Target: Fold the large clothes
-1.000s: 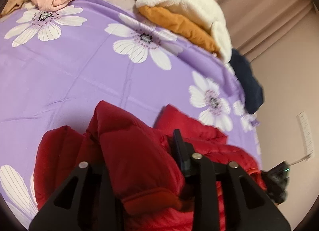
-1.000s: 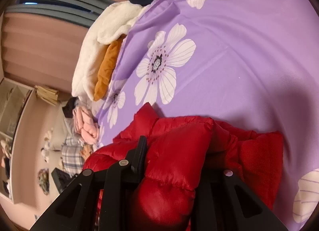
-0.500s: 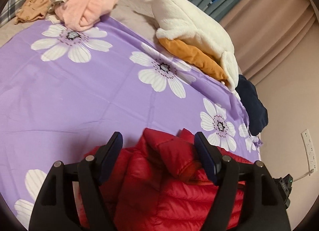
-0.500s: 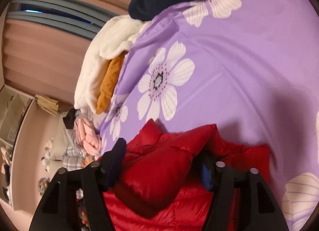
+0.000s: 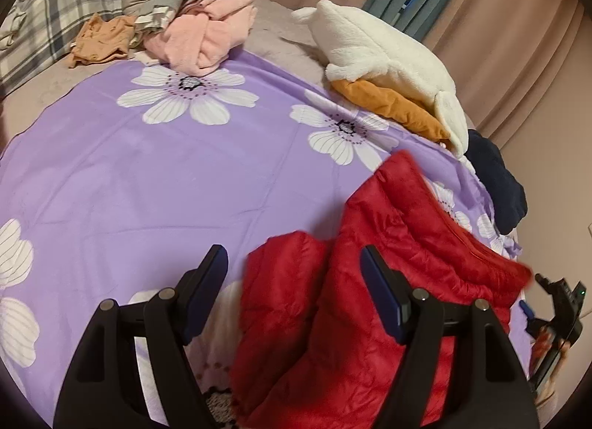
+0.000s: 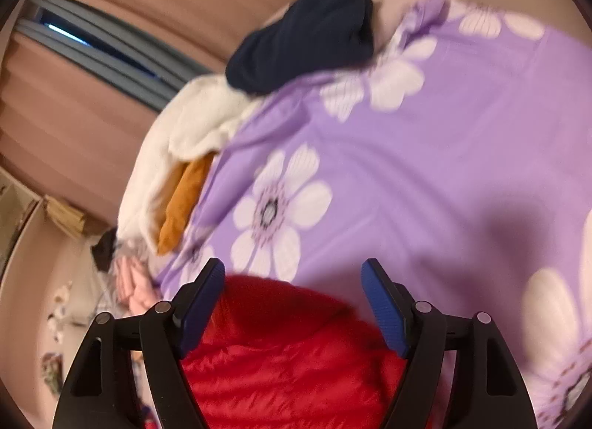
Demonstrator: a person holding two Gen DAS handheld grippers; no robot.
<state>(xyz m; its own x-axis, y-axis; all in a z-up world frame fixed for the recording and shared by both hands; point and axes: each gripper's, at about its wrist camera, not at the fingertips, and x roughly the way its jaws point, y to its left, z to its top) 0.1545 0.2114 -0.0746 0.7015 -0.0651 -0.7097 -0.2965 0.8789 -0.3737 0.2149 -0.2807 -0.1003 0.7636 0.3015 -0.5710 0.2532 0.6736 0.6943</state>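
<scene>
Now both tongs (image 5: 292, 262) (image 6: 292, 273) gape over the red jacket (image 5: 370, 281), right one widening.

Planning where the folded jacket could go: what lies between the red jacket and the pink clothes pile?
Only bare purple flowered sheet between the red jacket and the pink clothes pile, as the left wrist view shows.

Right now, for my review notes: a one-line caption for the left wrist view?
Open left gripper above a red puffer jacket on the purple floral bedsheet.
</scene>
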